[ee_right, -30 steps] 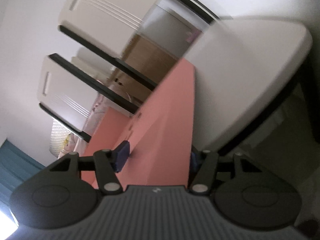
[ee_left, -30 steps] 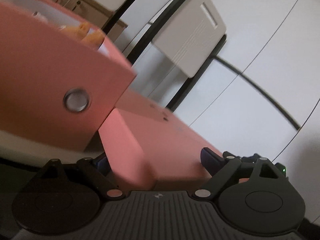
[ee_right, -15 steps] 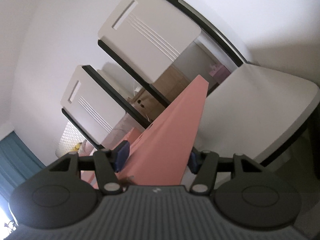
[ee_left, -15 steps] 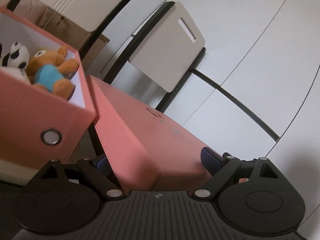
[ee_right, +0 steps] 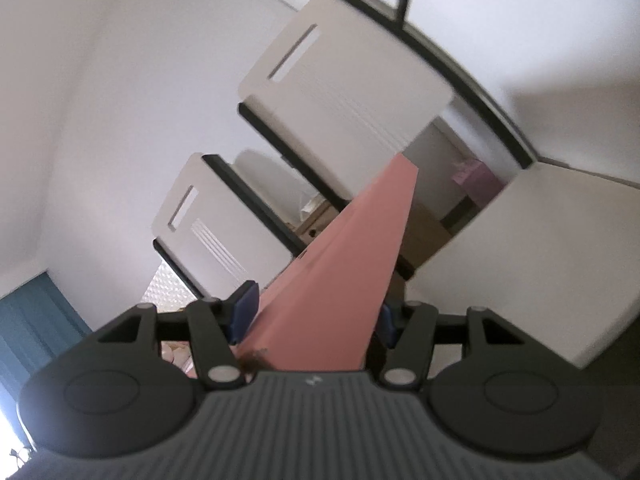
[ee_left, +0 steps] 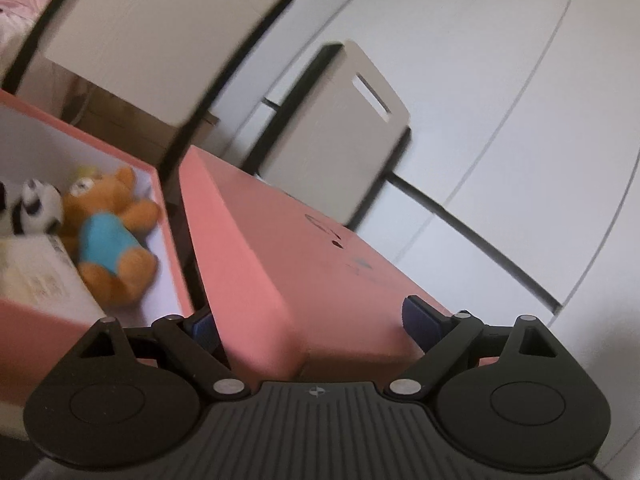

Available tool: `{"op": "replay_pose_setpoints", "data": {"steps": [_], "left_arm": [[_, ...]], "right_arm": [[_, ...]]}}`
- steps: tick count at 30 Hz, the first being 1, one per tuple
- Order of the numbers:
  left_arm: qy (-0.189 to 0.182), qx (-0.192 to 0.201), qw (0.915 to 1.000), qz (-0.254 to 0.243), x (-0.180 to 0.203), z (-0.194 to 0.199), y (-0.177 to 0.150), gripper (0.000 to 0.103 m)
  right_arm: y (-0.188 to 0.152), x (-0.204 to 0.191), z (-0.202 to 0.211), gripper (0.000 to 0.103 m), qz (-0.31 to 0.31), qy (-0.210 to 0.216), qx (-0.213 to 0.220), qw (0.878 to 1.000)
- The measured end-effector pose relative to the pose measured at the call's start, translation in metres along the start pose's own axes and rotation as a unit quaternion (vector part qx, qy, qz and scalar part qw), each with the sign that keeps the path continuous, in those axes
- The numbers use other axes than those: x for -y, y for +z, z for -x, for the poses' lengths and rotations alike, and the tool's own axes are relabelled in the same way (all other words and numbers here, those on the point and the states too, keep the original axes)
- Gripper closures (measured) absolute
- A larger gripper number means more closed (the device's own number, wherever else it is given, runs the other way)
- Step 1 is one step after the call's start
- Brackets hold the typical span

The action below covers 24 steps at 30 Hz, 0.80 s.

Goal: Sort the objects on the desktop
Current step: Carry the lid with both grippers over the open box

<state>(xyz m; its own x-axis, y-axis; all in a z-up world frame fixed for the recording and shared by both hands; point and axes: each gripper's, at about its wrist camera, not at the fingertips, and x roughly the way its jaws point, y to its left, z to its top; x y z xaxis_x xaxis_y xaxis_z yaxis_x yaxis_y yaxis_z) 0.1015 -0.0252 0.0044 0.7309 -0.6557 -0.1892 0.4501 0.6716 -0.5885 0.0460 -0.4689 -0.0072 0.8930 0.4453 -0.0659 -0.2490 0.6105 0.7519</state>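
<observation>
Both grippers hold a pink box lid (ee_left: 280, 248). My left gripper (ee_left: 308, 320) has one corner of it between its blue pads, which touch the lid on both sides while the jaws are opening slightly. In the right wrist view the lid (ee_right: 340, 280) runs away edge-on, with my right gripper (ee_right: 314, 312) shut on it. To the left, below the lid, stands the open pink box (ee_left: 40, 336). Inside lie an orange teddy bear in a blue shirt (ee_left: 108, 240), a panda toy (ee_left: 36, 208) and a white printed packet (ee_left: 36, 276).
Two beige chair backs (ee_left: 336, 128) (ee_left: 160, 32) on black frames stand behind the box, in front of white panelled doors. A brown cardboard box (ee_right: 316, 224) sits behind them. A white tabletop (ee_right: 540, 260) lies at the right, a teal curtain (ee_right: 32, 320) at the far left.
Both grippers have risen with the lid. The left view has climbed from the box's pink front with its metal ring to its open top, so the toys inside now show.
</observation>
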Motion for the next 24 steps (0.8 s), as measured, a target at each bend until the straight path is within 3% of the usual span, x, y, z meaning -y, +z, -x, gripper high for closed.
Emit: {"op": "replay_pose_setpoints", "data": {"steps": [10,17,24], "left_arm": [[0.062,0.068,0.9952,0.033,-0.052,0.047,0.03,0.01],[0.119,0.12,0.983,0.072,-0.09,0.088,0.044,0.01],[0.161,0.161,0.9686,0.1,-0.119,0.121,0.056,0.01]], "right_arm": [[-0.028,-0.05,-0.083,0.043,0.014,0.025,-0.023,0.999],[-0.064,-0.083,-0.143,0.041,0.022,0.058,-0.033,0.998],[-0.102,-0.087,-0.194,0.041,-0.005,0.083,-0.052,0.995]]}}
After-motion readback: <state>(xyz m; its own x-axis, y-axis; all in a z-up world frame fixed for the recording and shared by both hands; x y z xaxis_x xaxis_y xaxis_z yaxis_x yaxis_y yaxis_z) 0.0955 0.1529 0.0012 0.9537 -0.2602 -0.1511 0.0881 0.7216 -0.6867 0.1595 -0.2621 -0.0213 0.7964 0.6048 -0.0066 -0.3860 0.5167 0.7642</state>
